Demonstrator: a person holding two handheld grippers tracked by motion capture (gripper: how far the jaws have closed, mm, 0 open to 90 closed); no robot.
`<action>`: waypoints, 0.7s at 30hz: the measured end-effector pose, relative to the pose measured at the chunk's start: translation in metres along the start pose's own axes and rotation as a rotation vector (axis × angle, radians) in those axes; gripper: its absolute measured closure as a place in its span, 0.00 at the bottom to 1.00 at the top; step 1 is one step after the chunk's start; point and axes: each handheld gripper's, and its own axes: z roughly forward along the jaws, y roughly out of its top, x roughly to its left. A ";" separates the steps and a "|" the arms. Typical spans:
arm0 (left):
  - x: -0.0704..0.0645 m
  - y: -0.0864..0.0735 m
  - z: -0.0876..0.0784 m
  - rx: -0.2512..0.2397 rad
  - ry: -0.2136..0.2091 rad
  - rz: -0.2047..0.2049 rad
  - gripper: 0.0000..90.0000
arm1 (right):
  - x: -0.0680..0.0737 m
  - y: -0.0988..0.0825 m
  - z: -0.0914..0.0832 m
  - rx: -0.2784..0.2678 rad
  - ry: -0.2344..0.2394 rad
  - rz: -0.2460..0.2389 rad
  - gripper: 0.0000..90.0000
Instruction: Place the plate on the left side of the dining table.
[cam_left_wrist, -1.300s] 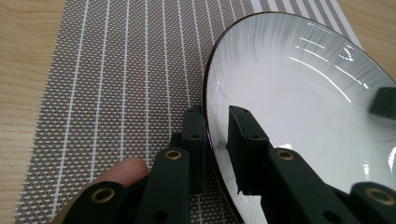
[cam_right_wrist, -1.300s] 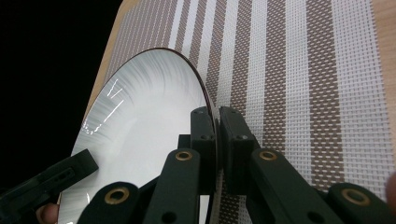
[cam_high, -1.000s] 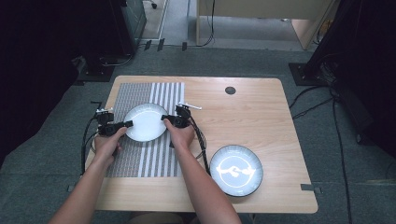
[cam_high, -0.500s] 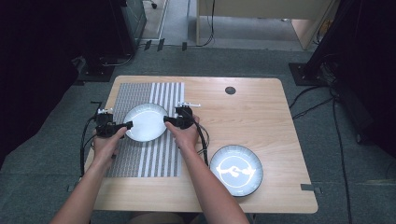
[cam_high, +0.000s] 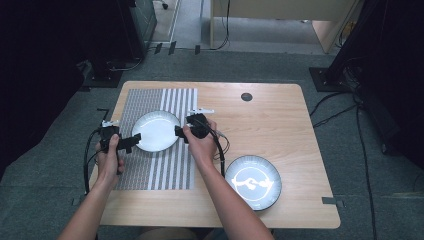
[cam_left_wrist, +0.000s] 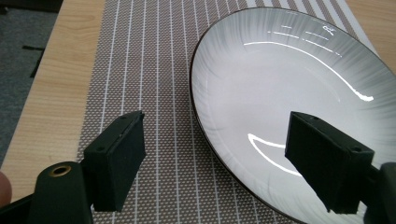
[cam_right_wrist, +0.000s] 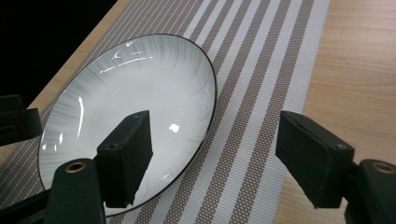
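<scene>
A white plate with a thin dark rim lies flat on the striped placemat. My left gripper sits at the plate's left edge, and my right gripper at its right edge. In the left gripper view the left gripper stands open above the plate, its pads clear of the rim. The right gripper is open too, one jaw over the plate and the other over the mat. Both pairs of jaws have just been opening, with nothing pressed between them.
A second plate with a dark rim and a white swirl lies on the wooden table at the front right. A round black grommet sits near the far edge. Cables trail from both grippers towards me.
Both grippers have let go of the white plate's edges, spread their jaws and lifted a little. The plate stays on the mat.
</scene>
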 end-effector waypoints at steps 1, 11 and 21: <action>0.000 -0.001 -0.001 -0.001 0.000 -0.001 0.22 | 0.000 0.000 -0.003 0.000 -0.003 -0.002 0.30; -0.009 -0.008 -0.017 -0.016 -0.007 0.038 0.23 | -0.012 0.003 -0.042 -0.041 -0.001 -0.009 0.28; -0.022 -0.016 -0.033 -0.042 -0.019 0.076 0.24 | -0.038 0.002 -0.083 -0.076 -0.014 0.015 0.28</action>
